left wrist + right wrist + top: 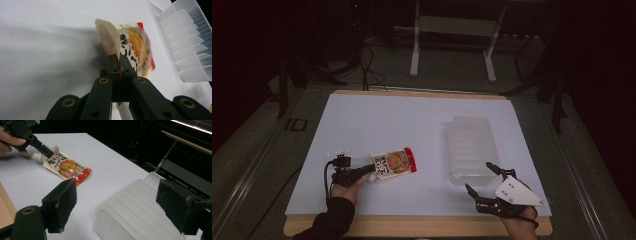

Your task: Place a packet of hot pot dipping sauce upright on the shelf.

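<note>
One pouch (395,162), pinched at its near end by the left hand-held gripper (371,169).
Its length runs toward the clear bin (472,150); right hand-held gripper (482,179) waits, released.

Lying flat on white table surface, left of centre in high view: spouted food pouch (395,163), printed orange and white, red far edge, white cap; cap end being pinched, slightly lifted.

Ahead of you lies the white-covered tabletop (377,120) with its light wooden edge (422,227) along your side. Beyond its far edge, a white metal stand (452,45) rises from the dark grey floor, with black cables (369,67) trailing just left of it.
</note>
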A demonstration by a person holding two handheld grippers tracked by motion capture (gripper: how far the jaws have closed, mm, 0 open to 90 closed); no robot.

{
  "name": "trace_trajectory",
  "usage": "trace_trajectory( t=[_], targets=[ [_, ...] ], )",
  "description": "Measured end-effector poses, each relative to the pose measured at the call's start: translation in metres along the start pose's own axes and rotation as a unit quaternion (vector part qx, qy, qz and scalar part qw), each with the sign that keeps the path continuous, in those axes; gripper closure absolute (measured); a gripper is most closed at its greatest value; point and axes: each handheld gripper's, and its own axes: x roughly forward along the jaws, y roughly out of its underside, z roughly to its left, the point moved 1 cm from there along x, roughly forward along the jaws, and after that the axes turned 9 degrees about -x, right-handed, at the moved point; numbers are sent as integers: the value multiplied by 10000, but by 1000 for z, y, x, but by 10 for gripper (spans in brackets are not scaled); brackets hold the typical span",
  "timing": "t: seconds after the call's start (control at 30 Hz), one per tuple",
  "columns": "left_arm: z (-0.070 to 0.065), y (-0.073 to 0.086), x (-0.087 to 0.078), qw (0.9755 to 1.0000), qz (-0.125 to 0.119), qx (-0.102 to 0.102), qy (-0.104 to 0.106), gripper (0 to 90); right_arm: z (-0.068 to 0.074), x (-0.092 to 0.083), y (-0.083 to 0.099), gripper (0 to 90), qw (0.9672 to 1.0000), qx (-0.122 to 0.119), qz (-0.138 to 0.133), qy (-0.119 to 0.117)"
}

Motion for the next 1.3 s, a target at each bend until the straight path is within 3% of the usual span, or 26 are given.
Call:
trace_trajectory(
  t=[0.17,0.33,0.4,0.67,0.73,0.77,0.83,0.87,0.93,0.97,1.0,1.03,1.1,1.3],
  targets=[
    [-10,-7,-5,9996,-53,263,59,900,-2,-1,0,185,10000,67,-63,-19],
    [-26,-15,-9,9977,-115,662,121,900,-4,-2,0,186,9998,153,-88,-33],
    [-31,-21,-10,9968,-104,759,247,900,-4,-2,0,188,9999,154,-60,-28],
    [-53,-32,-11,9903,-138,1345,306,900,-4,-1,1,189,9999,147,-34,-41],
    [-59,-34,-10,9870,-148,1573,301,900,-4,-2,0,188,9999,156,-41,-43],
    [-59,-34,-10,9870,-148,1573,301,900,-4,-2,0,188,9999,156,-41,-43],
    [-66,-37,-8,9790,-173,1980,444,900,-4,-2,0,189,9999,156,-33,-55],
    [-69,-38,-8,9724,-205,2269,500,900,-4,-2,0,189,9999,149,-32,-58],
    [-74,-39,-6,9637,-180,2607,549,900,-3,-1,0,189,9999,128,-29,-71],
    [-74,-39,-6,9637,-180,2607,549,900,-3,-1,0,189,9999,128,-29,-71],
    [-77,-42,-4,9600,-188,2738,561,900,-3,-1,1,189,9999,123,-28,-75],
    [-79,-43,-3,9581,-186,2810,518,900,-3,-1,1,189,9999,109,-30,-82],
    [-82,-46,0,9562,-183,2869,554,900,-3,0,1,194,9999,112,-20,-100],
    [-94,-49,4,9467,-159,3155,625,900,-5,-2,1,207,9999,134,-87,-64]
  ],
)
